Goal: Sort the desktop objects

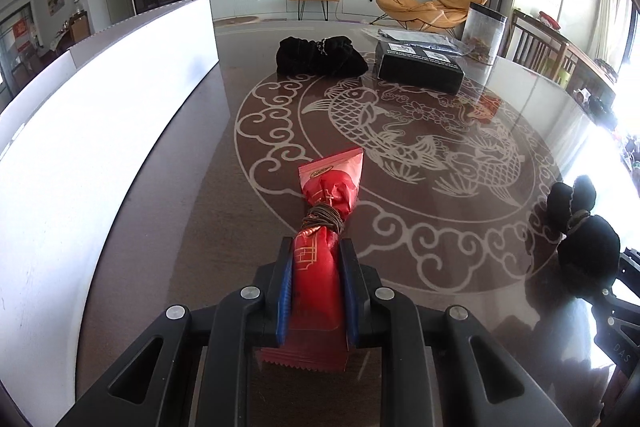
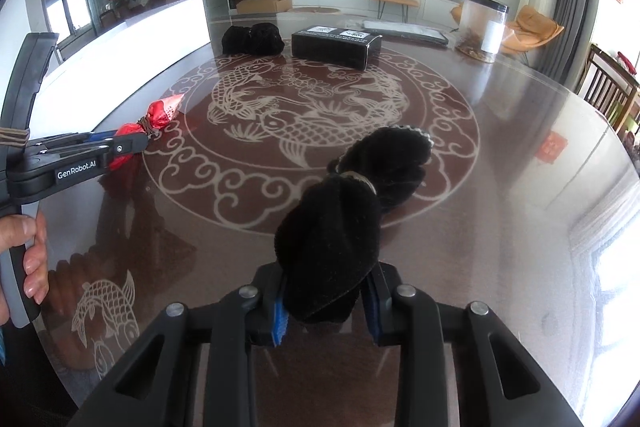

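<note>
My left gripper point(image 1: 316, 279) is squeezed tight on the red packet point(image 1: 324, 227). My right gripper point(image 2: 326, 297) is pinched on the black bundle point(image 2: 348, 215). Both point away from me, just above the worktop point(image 1: 440, 259). The white box point(image 1: 100, 131) lies left, nearest my left hand.

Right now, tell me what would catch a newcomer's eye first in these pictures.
The red snack packet, tied at its middle with brown cord, stands out, clamped in the left hand-held gripper near the white box wall. The right hand-held gripper grips a black velvet pouch over the table's carp pattern. At the far edge lie another black pouch and a black carton.
</note>
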Action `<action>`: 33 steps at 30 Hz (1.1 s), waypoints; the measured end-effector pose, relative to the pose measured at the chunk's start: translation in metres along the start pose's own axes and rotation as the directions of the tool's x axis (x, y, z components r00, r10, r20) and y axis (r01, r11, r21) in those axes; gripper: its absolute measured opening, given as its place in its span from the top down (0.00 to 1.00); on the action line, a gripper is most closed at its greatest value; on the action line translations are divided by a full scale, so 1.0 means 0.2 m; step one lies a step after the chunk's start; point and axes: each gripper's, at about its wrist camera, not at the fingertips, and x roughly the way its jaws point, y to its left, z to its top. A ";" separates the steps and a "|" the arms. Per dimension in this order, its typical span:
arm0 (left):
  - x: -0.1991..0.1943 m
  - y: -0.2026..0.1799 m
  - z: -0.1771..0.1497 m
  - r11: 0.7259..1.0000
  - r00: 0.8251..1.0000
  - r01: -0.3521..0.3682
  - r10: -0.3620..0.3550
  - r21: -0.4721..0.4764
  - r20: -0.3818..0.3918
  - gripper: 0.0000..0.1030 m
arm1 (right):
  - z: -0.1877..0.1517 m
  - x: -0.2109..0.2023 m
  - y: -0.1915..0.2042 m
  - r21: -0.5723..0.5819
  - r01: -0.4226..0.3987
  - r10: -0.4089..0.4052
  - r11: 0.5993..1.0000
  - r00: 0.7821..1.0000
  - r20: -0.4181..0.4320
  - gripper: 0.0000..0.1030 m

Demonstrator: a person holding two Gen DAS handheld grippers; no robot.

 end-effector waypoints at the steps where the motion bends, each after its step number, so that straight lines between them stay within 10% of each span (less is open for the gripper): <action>1: -0.02 -0.01 -0.02 1.000 1.000 0.002 -0.002 0.003 0.000 0.80 | -0.02 -0.01 0.00 -0.005 0.001 -0.001 1.000 1.000 0.000 0.70; 12: -0.10 -0.06 -0.13 0.999 0.999 0.041 -0.041 0.006 0.009 0.78 | -0.12 -0.09 -0.03 -0.012 -0.024 0.024 1.000 1.000 0.017 0.68; 14: -0.10 -0.07 -0.13 0.999 0.999 0.040 -0.040 0.012 0.010 0.77 | -0.12 -0.09 -0.04 -0.006 -0.040 0.040 0.999 0.999 0.017 0.50; 16: -0.10 -0.09 -0.14 0.998 0.999 0.051 -0.051 0.028 0.006 0.54 | -0.12 -0.09 -0.07 0.029 -0.055 0.055 0.998 0.998 0.013 0.26; 19: -0.08 -0.13 -0.14 0.998 0.999 -0.028 0.031 0.061 -0.037 0.08 | -0.12 -0.09 -0.13 0.101 -0.092 0.089 0.991 0.995 0.032 0.23; 33: -0.06 -0.07 -0.15 1.000 0.997 -0.027 0.028 0.004 -0.068 0.00 | -0.10 -0.05 -0.06 0.037 -0.048 0.048 0.998 0.999 -0.004 0.18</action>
